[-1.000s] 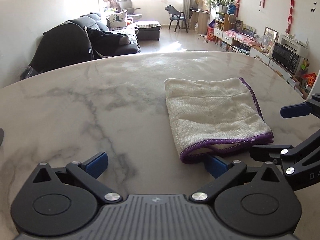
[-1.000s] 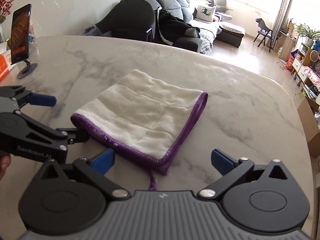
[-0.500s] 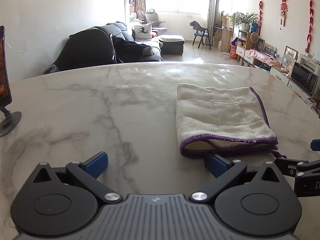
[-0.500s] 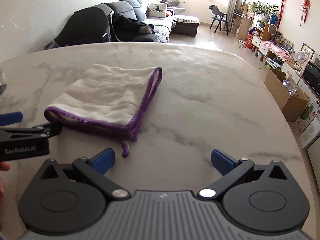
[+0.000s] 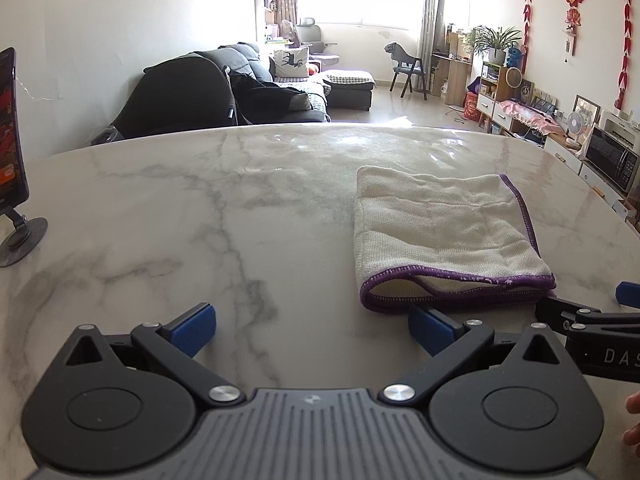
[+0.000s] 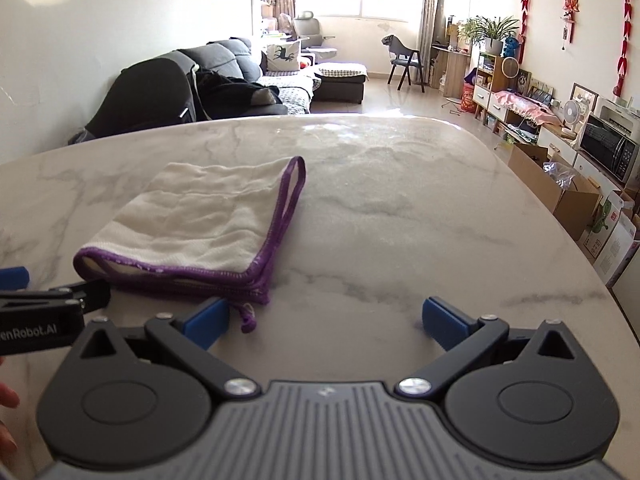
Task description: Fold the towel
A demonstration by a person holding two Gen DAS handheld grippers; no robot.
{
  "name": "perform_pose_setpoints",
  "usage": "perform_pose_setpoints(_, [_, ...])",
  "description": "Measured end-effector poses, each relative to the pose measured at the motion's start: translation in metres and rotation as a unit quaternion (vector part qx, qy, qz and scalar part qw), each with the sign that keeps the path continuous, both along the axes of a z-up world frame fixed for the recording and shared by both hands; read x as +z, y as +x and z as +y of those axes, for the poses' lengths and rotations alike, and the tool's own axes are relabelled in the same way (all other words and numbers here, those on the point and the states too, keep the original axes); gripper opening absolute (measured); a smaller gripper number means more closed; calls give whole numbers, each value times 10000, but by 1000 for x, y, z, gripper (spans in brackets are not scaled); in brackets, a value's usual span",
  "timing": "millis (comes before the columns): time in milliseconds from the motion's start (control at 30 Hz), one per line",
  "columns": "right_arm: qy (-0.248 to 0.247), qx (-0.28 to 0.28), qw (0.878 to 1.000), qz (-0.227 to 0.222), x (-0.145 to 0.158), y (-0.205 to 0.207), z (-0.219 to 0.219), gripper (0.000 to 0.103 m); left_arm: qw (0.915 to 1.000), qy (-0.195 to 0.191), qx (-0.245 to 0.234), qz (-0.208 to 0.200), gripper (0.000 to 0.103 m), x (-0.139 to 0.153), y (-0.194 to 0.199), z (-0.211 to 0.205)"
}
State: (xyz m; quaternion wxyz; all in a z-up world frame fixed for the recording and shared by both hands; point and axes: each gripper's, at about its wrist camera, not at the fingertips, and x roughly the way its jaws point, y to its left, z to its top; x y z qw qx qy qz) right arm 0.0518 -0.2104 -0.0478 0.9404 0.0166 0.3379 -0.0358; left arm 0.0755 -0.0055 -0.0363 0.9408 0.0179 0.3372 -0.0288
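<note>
The towel (image 5: 444,236) is lying folded on the marble table (image 5: 200,216), right of centre in the left wrist view and left of centre in the right wrist view. Its purple-stitched open edges are facing the grippers, and a small purple hanging loop (image 6: 248,318) is trailing from the near corner.

The left gripper (image 5: 312,326) is hovering low over bare marble, fingers spread wide and gripping nothing; its right fingertip (image 5: 430,328) is sitting just in front of the towel's near hem. The right gripper (image 6: 326,316) is likewise spread and empty, its left fingertip (image 6: 208,316) sitting just beside the loop.

Likely faults from this position:
- The layered near hem is gaping slightly at its left end. A finger sliding in there is likely to catch only the top layer and peel the fold open.
- The loop is lying close to the right gripper's left finger. A forward or closing motion could snag it and drag the whole towel across the smooth marble.
- Both grippers are working close together at the near edge, so a careless approach is risking contact between them.

Readable writing: the left gripper's side, seen from the right wrist, is showing "enRobot.AI", cut off at the frame edge. The right gripper's side, seen from the left wrist, is showing "DAS", also cut off. A phone on a stand (image 5: 12,184) is showing a lit screen, too small to read
</note>
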Motion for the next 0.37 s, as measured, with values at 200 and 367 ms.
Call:
perform_pose_setpoints(200, [-5,9,10000,5,2,-1,-2,103,10000,-12,3,-5,102,-2,2,-3])
perform_pose_setpoints(367, [-8,6,10000,4,1,-2,0,103,10000,-12,18,-3,103,-3,-1,-9])
